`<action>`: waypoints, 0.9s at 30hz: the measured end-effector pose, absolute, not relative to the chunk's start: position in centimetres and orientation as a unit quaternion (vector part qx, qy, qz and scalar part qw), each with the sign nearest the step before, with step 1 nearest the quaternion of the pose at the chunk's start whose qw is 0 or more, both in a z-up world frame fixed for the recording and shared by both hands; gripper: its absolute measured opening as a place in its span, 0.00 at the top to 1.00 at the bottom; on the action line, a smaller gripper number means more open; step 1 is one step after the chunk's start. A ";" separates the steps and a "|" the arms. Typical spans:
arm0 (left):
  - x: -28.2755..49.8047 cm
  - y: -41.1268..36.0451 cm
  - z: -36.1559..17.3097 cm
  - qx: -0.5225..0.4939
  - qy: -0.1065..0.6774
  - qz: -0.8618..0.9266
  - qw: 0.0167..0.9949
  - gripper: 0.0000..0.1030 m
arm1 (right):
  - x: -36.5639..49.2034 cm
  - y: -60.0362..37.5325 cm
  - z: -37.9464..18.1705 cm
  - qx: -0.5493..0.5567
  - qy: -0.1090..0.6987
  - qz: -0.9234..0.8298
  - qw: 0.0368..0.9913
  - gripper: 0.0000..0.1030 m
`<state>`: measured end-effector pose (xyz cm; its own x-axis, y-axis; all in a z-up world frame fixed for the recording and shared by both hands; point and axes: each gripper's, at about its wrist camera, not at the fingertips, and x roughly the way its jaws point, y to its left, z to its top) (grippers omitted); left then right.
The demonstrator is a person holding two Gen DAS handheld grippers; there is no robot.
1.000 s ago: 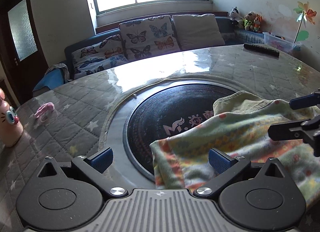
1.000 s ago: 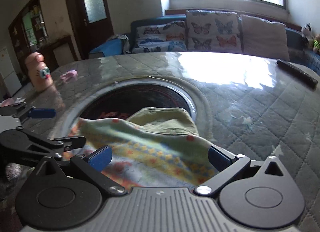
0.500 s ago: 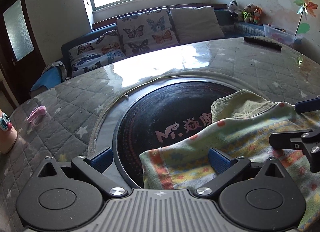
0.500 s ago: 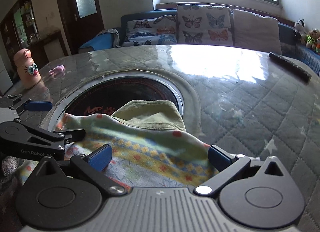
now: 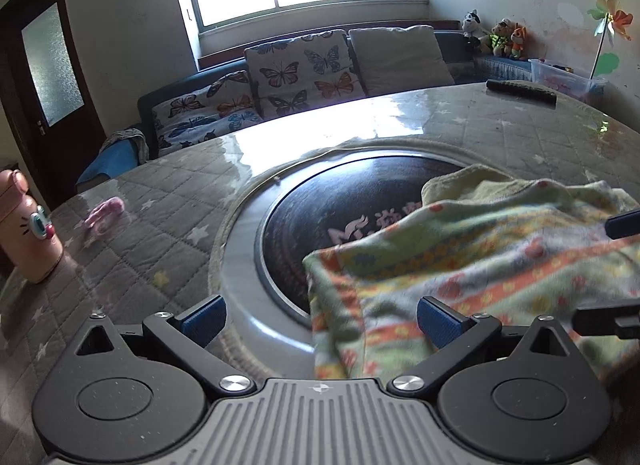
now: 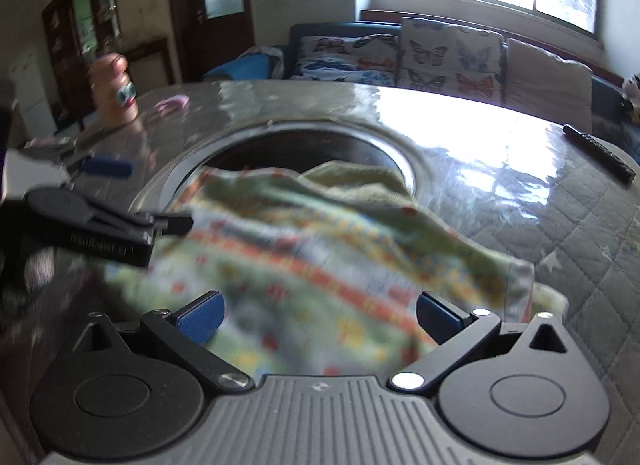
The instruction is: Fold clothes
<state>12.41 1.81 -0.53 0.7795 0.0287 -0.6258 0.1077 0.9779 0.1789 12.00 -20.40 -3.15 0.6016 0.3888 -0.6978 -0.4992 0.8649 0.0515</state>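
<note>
A patterned garment [image 5: 472, 265] in green, yellow and orange lies in a heap on the round table, partly over the dark central disc [image 5: 352, 201]. It also shows in the right wrist view [image 6: 320, 257]. My left gripper [image 5: 320, 319] is open, its jaws wide apart over the garment's left edge. My right gripper [image 6: 318, 319] is open over the garment's near part. The right gripper's fingers [image 5: 600, 321] reach in at the right of the left wrist view. The left gripper's fingers [image 6: 120, 229] show at the left of the right wrist view.
The quilted table cover [image 5: 140, 249] carries a pink cat-faced bottle [image 5: 28, 225], a small pink item [image 5: 102, 213] and a black remote [image 5: 520, 89]. A sofa with butterfly cushions [image 5: 296, 69] stands behind the table. A dark door [image 5: 48, 77] is at the left.
Both grippers have shifted and the views are blurred by motion. The garment sits lower and closer in both views. Both grippers stay open.
</note>
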 end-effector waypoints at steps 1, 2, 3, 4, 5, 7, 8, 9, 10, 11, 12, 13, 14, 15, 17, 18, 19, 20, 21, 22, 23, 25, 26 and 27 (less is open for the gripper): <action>12.1 2.0 -0.6 0.101 0.332 -0.020 0.938 0.00 | 11.3 -20.6 -3.3 -0.079 0.371 0.250 0.891 0.00; 11.8 2.1 -0.7 0.099 0.333 -0.018 0.937 0.00 | 10.6 -20.8 -3.5 -0.083 0.372 0.251 0.890 0.00; 11.6 2.3 -0.8 0.097 0.335 -0.017 0.937 0.00 | 10.1 -21.1 -3.4 -0.081 0.366 0.251 0.893 0.00; 11.3 2.4 -0.8 0.093 0.335 -0.015 0.938 0.00 | 9.7 -21.3 -3.3 -0.079 0.360 0.251 0.895 0.00; 11.1 2.6 -0.7 0.087 0.334 -0.014 0.938 0.00 | 9.5 -21.6 -3.0 -0.074 0.359 0.251 0.896 0.00; 10.8 2.8 -0.3 0.074 0.330 -0.015 0.941 0.00 | 9.3 -22.7 -2.3 -0.058 0.351 0.244 0.902 0.00; 10.7 2.8 -0.1 0.068 0.328 -0.015 0.942 0.00 | 9.3 -23.2 -2.1 -0.050 0.347 0.237 0.906 0.00; 10.7 2.9 0.1 0.060 0.327 -0.018 0.943 0.00 | 9.5 -23.7 -2.1 -0.044 0.346 0.228 0.909 0.00; 10.8 3.0 0.2 0.052 0.328 -0.023 0.943 0.00 | 9.7 -24.2 -2.0 -0.038 0.345 0.219 0.912 0.00; 10.9 3.0 0.2 0.043 0.330 -0.029 0.942 0.01 | 9.9 -24.7 -1.9 -0.032 0.344 0.209 0.915 0.00; 11.0 3.1 0.2 0.037 0.333 -0.034 0.941 0.02 | 10.1 -25.3 -1.9 -0.022 0.345 0.197 0.917 0.00; 11.1 3.1 0.1 0.032 0.336 -0.039 0.941 0.06 | 10.4 -25.7 -1.9 -0.009 0.350 0.191 0.917 0.00; 11.1 3.1 0.0 0.028 0.339 -0.043 0.939 0.11 | 10.7 -26.2 -1.9 0.004 0.353 0.185 0.917 0.00; 11.1 3.1 -0.1 0.025 0.342 -0.048 0.938 0.13 | 10.8 -26.6 -1.8 0.012 0.353 0.186 0.917 0.00; 11.1 3.1 -0.4 0.017 0.351 -0.057 0.935 0.24 | 10.8 -26.6 -1.8 0.010 0.348 0.187 0.919 0.00; 11.0 3.2 -0.5 0.012 0.353 -0.060 0.934 0.26 | 10.8 -26.7 -1.7 0.010 0.345 0.188 0.919 0.00; 11.0 3.3 -0.5 0.006 0.355 -0.063 0.933 0.27 | 10.7 -26.7 -1.7 0.010 0.343 0.190 0.920 0.00; 10.9 3.4 -0.6 0.000 0.356 -0.066 0.932 0.27 | 10.7 -26.6 -1.7 0.010 0.341 0.192 0.920 0.00; 10.8 3.6 -0.6 -0.005 0.357 -0.068 0.932 0.28 | 10.7 -26.7 -1.7 0.012 0.341 0.191 0.920 0.00; 10.8 3.8 -0.5 -0.010 0.358 -0.070 0.931 0.28 | 10.8 -26.8 -1.7 0.014 0.340 0.190 0.921 0.00; 10.8 3.9 -0.5 -0.013 0.359 -0.072 0.931 0.28 | 10.8 -27.0 -1.7 0.016 0.340 0.187 0.921 0.00; 10.7 4.0 -0.4 -0.014 0.359 -0.076 0.930 0.29 | 11.0 -27.4 -1.8 0.019 0.341 0.179 0.923 0.00; 10.7 4.0 -0.4 -0.013 0.359 -0.078 0.930 0.29 | 11.1 -27.6 -2.0 0.022 0.343 0.174 0.923 0.00; 10.6 4.1 -0.4 -0.017 0.358 -0.082 0.930 0.30 | 11.2 -28.0 -2.1 0.025 0.344 0.165 0.924 0.00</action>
